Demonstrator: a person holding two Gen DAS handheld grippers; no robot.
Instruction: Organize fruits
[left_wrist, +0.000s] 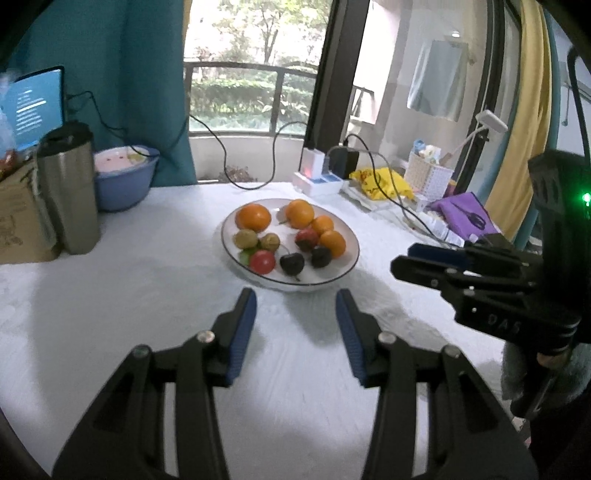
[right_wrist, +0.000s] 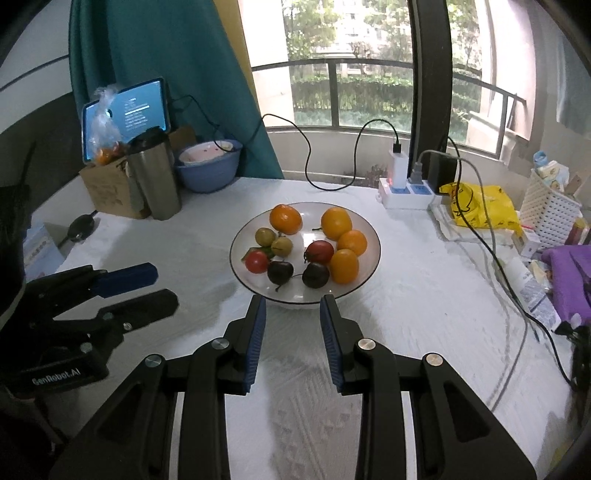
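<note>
A white plate (left_wrist: 232, 221) (right_wrist: 373, 236) with a dark rim sits mid-table and holds several fruits: oranges (left_wrist: 253, 217) (right_wrist: 285, 219), two yellow-green fruits (left_wrist: 245, 238) (right_wrist: 266, 236), red tomatoes (left_wrist: 262, 261) (right_wrist: 256, 261) and two dark plums (left_wrist: 291, 263) (right_wrist: 280, 271). My left gripper (left_wrist: 295, 299) is open and empty, just short of the plate's near rim; it also shows at the left of the right wrist view (right_wrist: 162, 284). My right gripper (right_wrist: 293, 306) is open and empty at the plate's near rim; it shows at the right of the left wrist view (left_wrist: 402, 258).
A steel tumbler (left_wrist: 68, 188) (right_wrist: 155, 173), a cardboard box (right_wrist: 107, 188) and a blue bowl (left_wrist: 123, 177) (right_wrist: 208, 166) stand at the back left. A power strip (right_wrist: 406, 192) with cables, a yellow bag (right_wrist: 480, 206), a white basket (right_wrist: 550, 210) and purple cloth (right_wrist: 570, 273) crowd the right side.
</note>
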